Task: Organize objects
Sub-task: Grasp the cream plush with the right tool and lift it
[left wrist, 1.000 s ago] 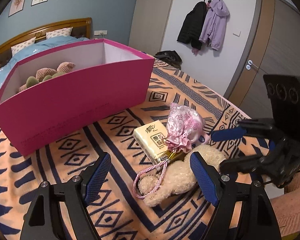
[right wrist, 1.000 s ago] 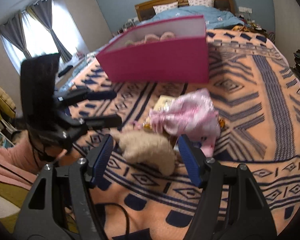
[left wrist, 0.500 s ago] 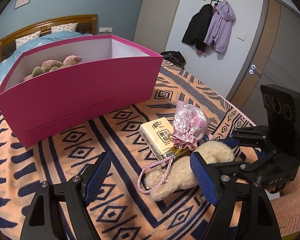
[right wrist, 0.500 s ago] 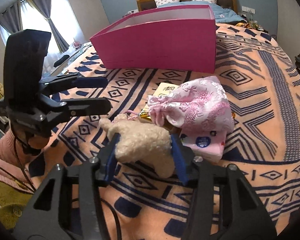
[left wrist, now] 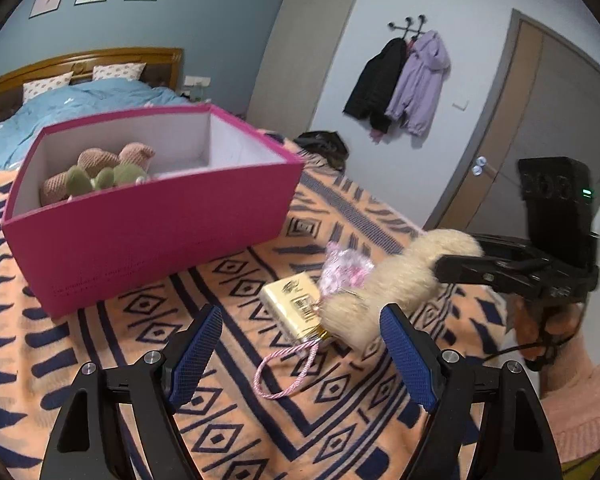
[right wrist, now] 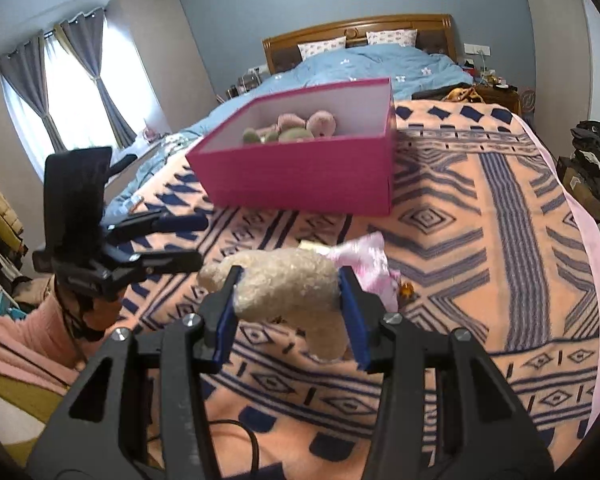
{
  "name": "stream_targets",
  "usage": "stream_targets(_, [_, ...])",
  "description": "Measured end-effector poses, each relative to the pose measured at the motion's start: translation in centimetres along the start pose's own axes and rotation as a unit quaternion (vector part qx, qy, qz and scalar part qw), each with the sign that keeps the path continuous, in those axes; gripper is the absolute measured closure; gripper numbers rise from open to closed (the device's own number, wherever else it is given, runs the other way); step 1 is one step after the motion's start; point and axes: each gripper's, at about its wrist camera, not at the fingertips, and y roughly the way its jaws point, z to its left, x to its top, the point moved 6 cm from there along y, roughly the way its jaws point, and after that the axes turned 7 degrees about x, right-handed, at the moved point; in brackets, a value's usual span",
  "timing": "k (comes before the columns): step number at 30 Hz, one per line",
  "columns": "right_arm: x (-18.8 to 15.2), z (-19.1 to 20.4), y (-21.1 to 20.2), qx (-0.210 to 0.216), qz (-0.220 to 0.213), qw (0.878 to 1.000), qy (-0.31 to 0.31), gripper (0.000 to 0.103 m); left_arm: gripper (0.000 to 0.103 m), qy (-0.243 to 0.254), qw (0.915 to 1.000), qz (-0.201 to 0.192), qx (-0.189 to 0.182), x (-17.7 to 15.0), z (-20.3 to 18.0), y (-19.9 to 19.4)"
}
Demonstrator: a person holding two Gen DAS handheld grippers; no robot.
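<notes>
Cream plush toy (right wrist: 288, 284) clamped between pads of right gripper (right wrist: 290, 316), jaws just closed onto it, raised clear of patterned blanket (right wrist: 480, 248). Pink box (right wrist: 300, 176) at 12 o'clock beyond. Left gripper (left wrist: 300, 356) at 9 o'clock, jaws wide apart, nothing between.

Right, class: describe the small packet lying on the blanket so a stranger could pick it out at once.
Start at the big pink box on the patterned blanket. In front of its right corner lies a small pile; the packet is the flat cream-yellow block with printed characters, unlike the shiny floral pouch beside it.
</notes>
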Motion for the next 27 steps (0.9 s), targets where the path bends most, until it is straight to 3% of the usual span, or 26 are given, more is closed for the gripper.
stream_targets(12, [2.6, -0.3, 2.7, 0.026, -0.021, 0.999, 0.031, 0.054, 0.02, 0.022, 0.9996, -0.008, -0.016, 0.8, -1.5, 0.0])
stream_targets(20, [4.8, 0.1, 3.5, 0.038, -0.033, 0.998, 0.024, 0.053, 0.044, 0.019, 0.9996, -0.015, 0.012, 3.6, -0.7, 1.3])
stream_targets(27, [6.6, -0.6, 4.4, 0.056, -0.038, 0.997, 0.032, 0.053, 0.051, 0.017, 0.9993, -0.025, 0.02, 6.0, 0.4, 1.4])
